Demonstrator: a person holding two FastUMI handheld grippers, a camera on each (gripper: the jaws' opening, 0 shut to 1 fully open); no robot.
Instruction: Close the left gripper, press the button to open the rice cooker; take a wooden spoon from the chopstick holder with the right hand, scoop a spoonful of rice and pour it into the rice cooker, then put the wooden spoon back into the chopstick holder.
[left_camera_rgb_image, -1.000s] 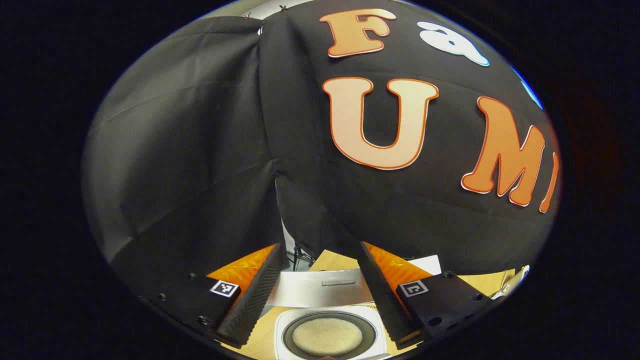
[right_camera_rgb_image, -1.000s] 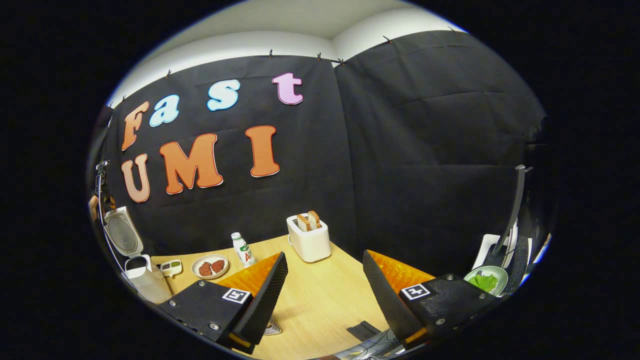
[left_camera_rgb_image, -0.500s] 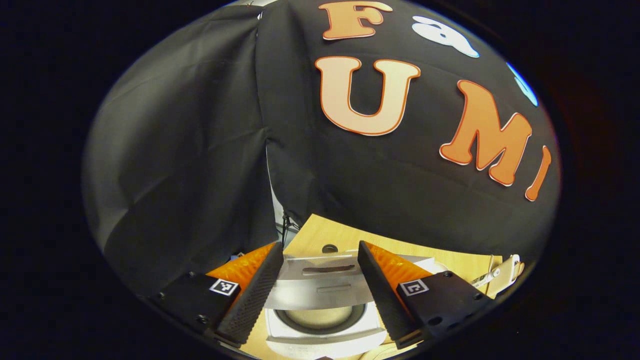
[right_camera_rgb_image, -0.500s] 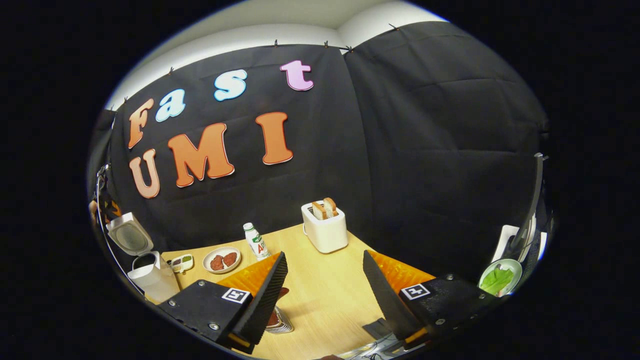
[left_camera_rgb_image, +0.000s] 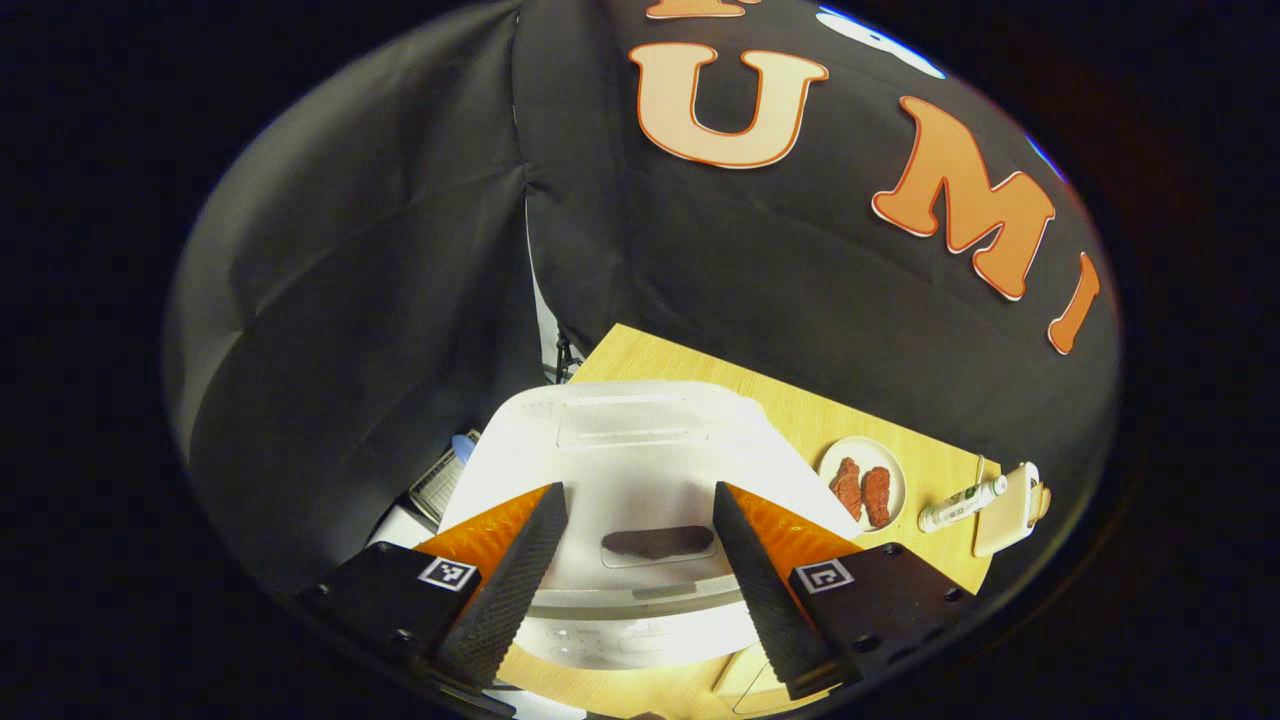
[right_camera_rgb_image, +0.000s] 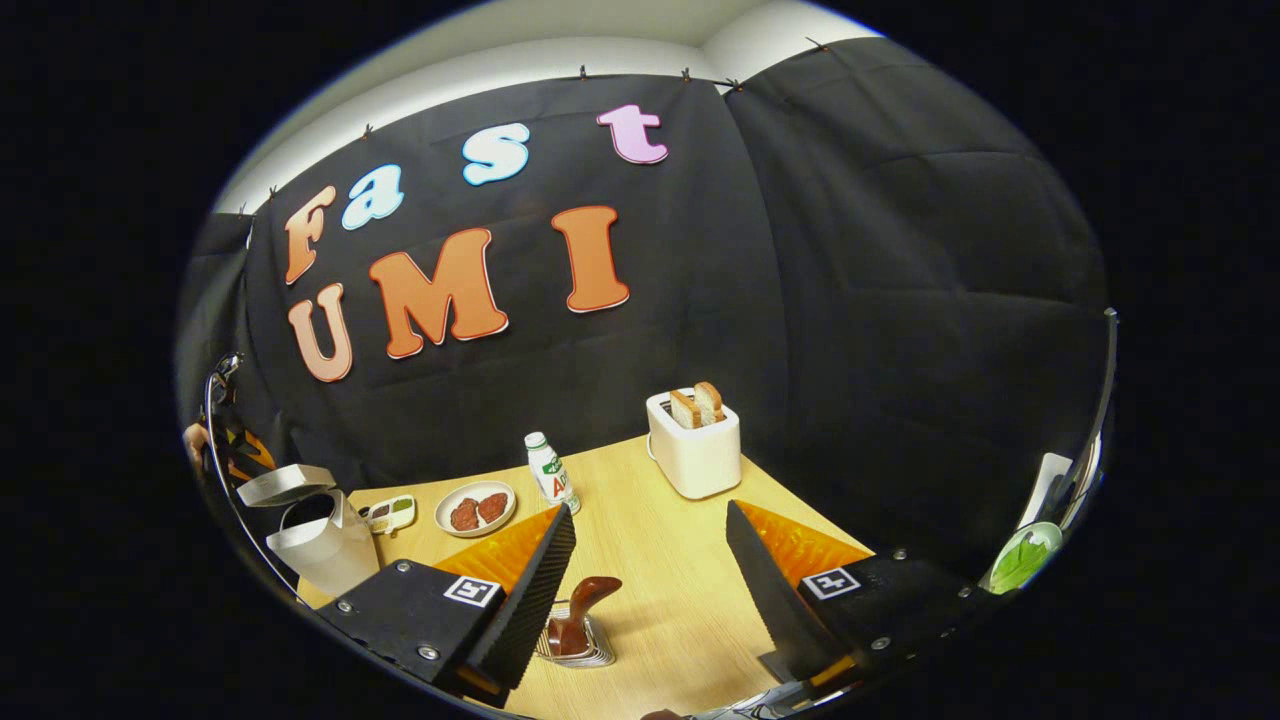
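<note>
Since left hand-held gripper (left_camera_rgb_image: 638, 487) hangs open over the rice cooker (left_camera_rgb_image: 620, 430) lid, shut its jaws first, then press squarely on the dark button (left_camera_rgb_image: 658, 541); right hand-held gripper (right_camera_rgb_image: 650, 508) is open too, wooden spoon (right_camera_rgb_image: 590, 592) upright in chopstick holder (right_camera_rgb_image: 590, 655) on tabletop (right_camera_rgb_image: 670, 590)

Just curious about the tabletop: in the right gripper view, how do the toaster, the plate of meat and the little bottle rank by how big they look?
1. Toaster
2. Plate and bottle: look alike, unranked.
</note>
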